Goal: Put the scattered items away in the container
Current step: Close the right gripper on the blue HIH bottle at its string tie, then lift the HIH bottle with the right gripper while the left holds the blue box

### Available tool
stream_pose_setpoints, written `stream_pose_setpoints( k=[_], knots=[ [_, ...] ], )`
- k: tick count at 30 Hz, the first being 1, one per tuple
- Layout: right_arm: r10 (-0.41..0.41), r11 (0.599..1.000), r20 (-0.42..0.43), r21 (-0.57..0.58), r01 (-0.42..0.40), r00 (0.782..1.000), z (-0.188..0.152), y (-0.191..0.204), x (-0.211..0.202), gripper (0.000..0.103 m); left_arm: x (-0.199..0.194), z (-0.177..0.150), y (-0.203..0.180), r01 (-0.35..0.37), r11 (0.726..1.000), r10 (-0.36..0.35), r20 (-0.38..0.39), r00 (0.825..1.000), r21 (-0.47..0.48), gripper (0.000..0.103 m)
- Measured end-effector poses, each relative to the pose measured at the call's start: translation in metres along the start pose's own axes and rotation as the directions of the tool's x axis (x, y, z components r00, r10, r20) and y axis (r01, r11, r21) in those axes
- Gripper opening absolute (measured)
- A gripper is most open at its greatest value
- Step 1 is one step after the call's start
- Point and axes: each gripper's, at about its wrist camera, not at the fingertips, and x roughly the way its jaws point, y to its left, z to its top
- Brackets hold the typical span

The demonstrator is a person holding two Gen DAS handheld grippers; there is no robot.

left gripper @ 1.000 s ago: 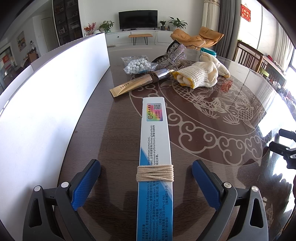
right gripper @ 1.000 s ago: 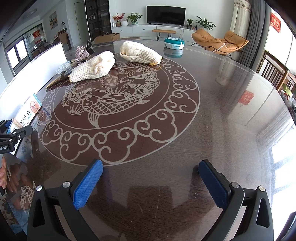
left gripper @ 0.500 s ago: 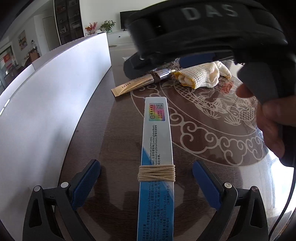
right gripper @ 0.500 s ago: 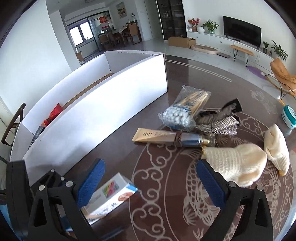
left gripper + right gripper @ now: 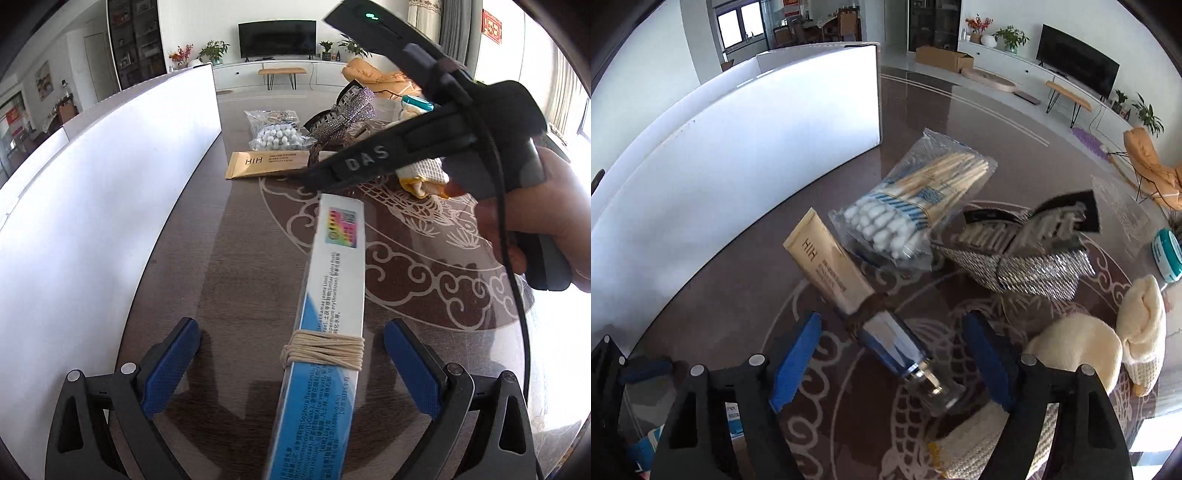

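Note:
My right gripper (image 5: 892,356) hangs over a beige cream tube (image 5: 831,266) marked HIH, which has a silver cap. Its jaws are closing with the cap end between them, and the blue pads (image 5: 798,354) stand clear of the tube. My left gripper (image 5: 291,365) is open astride a long blue and white box (image 5: 332,288) bound with twine, without touching it. The container is a white box (image 5: 110,184) along the left, also the white box (image 5: 738,147) in the right wrist view. A hand (image 5: 546,229) holds the right gripper's black body (image 5: 369,158) above the tube (image 5: 266,164).
Beyond the tube lie a clear bag of cotton swabs (image 5: 908,210) and a sparkly silver item (image 5: 1027,258). Two cream knitted cloths (image 5: 1075,343) lie to the right, with a teal tin (image 5: 1167,254) behind them. The table is dark glossy wood with a pale carved pattern.
My right gripper swung from the open right side of the table over to the tube, crossing the left wrist view, and its jaws narrowed. The twine-bound box now lies slanted.

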Motion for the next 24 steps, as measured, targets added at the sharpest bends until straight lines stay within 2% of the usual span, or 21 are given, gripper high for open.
stream_pose_setpoints(
  k=[2,6,12,15,17,21,24],
  knots=[
    [0.004,1.0,-0.01,0.026,-0.004,1.0,-0.012,-0.01,-0.011,0.066,0.001,0.0,-0.003,-0.002,1.0,0.002,0.0,1.0,0.0,0.102],
    [0.012,1.0,0.002,-0.015,-0.012,1.0,-0.017,-0.006,-0.023,0.066,0.001,0.001,-0.005,-0.003,1.0,0.003,0.0,1.0,-0.001,0.102],
    [-0.047,0.994,-0.01,-0.096,0.045,0.999,0.012,0.017,-0.001,0.066,0.001,0.001,-0.006,-0.002,1.0,0.002,0.0,1.0,0.0,0.102],
    [-0.007,0.992,-0.022,-0.123,0.004,1.0,0.024,0.029,0.008,0.064,0.001,0.001,-0.006,-0.002,1.0,0.002,0.0,1.0,0.0,0.102],
    [0.028,0.992,-0.023,-0.119,-0.031,0.999,0.027,0.033,0.009,0.035,0.001,0.001,-0.006,-0.002,1.0,0.002,0.0,1.0,-0.001,0.102],
    [0.026,0.995,-0.015,-0.099,-0.027,1.0,0.01,0.031,0.0,0.032,0.001,0.001,-0.006,-0.002,1.0,0.002,0.0,1.0,-0.001,0.102],
    [-0.002,0.999,-0.003,-0.044,0.002,1.0,-0.023,0.022,-0.019,0.032,0.001,0.001,-0.006,-0.002,1.0,0.002,0.0,1.0,-0.001,0.102]
  ],
)
